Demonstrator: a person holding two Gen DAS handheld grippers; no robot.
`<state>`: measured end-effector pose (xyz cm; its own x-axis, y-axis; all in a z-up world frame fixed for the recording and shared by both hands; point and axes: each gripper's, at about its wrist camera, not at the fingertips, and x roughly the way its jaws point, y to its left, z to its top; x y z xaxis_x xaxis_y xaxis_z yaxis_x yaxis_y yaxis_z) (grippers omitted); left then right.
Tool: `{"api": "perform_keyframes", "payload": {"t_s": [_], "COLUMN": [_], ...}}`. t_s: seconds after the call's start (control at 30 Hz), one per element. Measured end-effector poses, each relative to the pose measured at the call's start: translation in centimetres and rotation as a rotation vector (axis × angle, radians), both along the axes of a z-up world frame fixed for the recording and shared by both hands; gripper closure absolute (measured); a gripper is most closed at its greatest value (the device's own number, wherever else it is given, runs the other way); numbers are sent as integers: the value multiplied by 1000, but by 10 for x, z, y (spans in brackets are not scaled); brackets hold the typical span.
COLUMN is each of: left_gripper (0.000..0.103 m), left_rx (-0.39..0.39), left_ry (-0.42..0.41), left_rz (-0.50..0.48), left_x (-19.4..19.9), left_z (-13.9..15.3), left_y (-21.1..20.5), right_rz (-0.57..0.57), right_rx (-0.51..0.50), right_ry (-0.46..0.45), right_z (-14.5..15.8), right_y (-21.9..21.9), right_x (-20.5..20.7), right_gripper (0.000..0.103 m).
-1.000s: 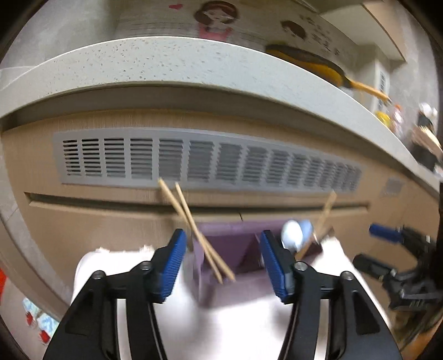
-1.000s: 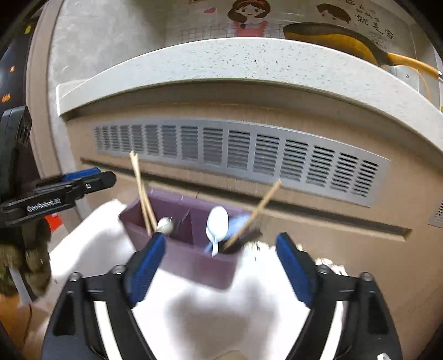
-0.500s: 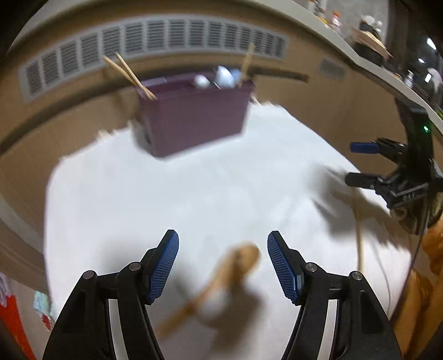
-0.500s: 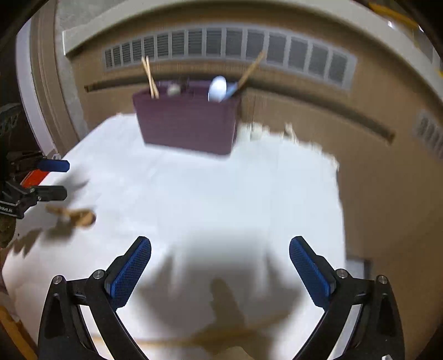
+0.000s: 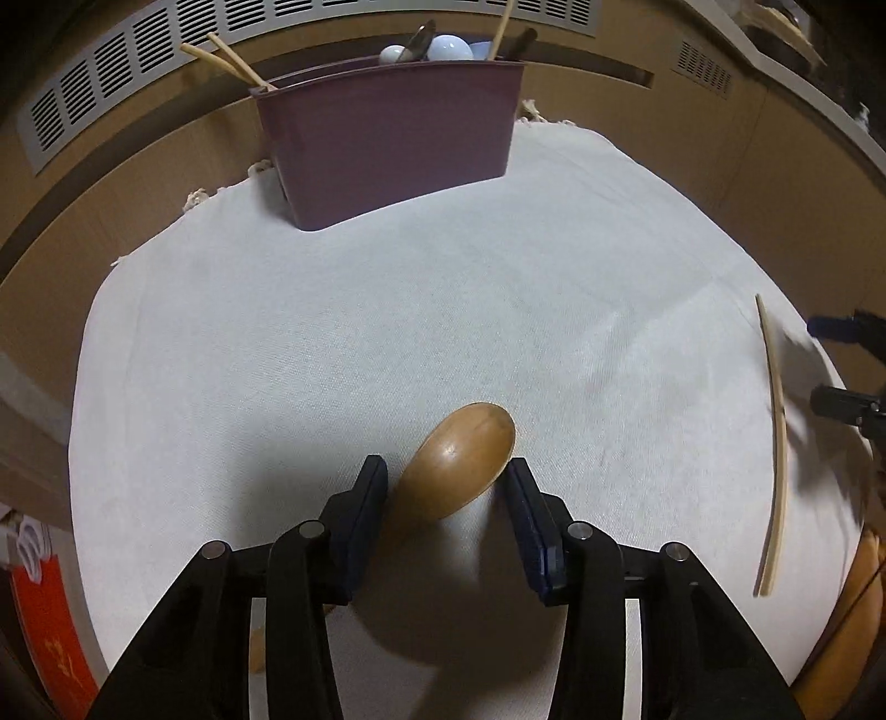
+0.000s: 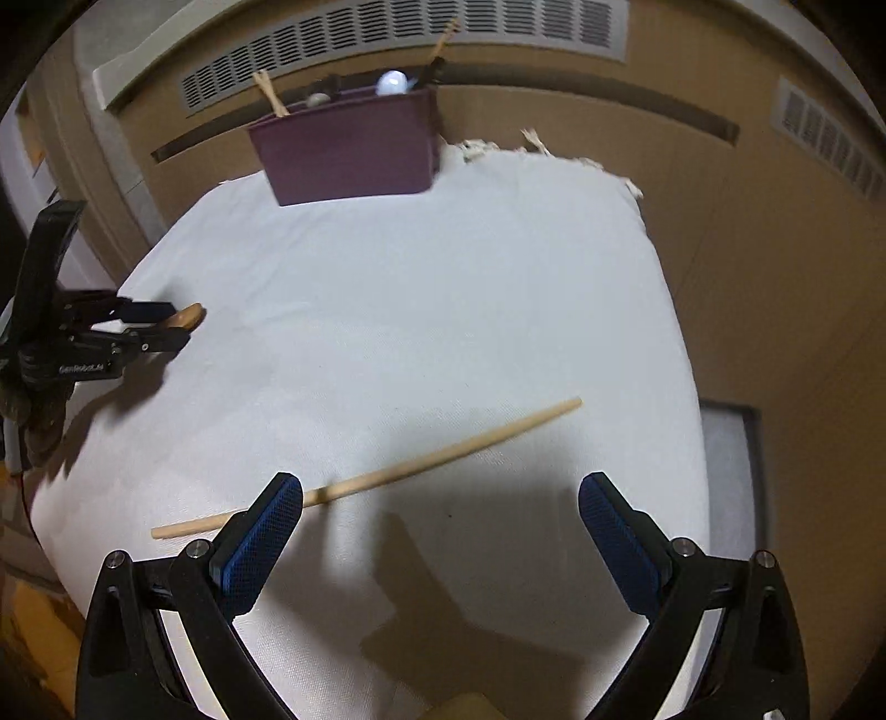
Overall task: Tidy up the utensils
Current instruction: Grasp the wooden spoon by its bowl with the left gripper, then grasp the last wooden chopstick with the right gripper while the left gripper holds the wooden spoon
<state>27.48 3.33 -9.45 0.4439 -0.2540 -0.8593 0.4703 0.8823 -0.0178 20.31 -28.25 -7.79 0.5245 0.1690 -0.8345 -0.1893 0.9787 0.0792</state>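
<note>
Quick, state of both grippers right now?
Left gripper: closing around the wooden spoon; firm grip cannot be told.
Right gripper: wide open, empty, above the chopstick.

Home kitchen: wooden cabinet front (image 5: 692, 183) with vent grille (image 6: 443, 27), utensil caddy (image 5: 387, 133) on cloth.

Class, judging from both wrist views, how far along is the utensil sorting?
Done: several chopsticks and spoons stand in the purple holder. In hand: the left gripper, jaws closing, brackets the wooden spoon. Left: one chopstick lies on the cloth before the open right gripper.
</note>
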Motion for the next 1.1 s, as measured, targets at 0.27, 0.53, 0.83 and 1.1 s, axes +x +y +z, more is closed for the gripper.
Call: {"api": "perform_keyframes", "payload": {"t_s": [0.27, 0.53, 0.83, 1.1], "left_gripper": [77, 77, 70, 51], "left_rx": [-60, -119, -62, -59], "left_ry": [13, 79, 79, 81], "left_rz": [43, 77, 84, 56], "left_x": [-12, -14, -11, -10], "left_z": [2, 3, 2, 3], "left_y": [-6, -13, -24, -33], "right_rz": [-26, 6, -89, 24], "right_rx": [43, -81, -83, -98], "right_ry": [70, 39, 20, -30], "right_z": [-16, -22, -17, -13], "right_y": [9, 42, 50, 68], "right_x": [31, 58, 94, 99], "right_gripper": [20, 30, 30, 63]}}
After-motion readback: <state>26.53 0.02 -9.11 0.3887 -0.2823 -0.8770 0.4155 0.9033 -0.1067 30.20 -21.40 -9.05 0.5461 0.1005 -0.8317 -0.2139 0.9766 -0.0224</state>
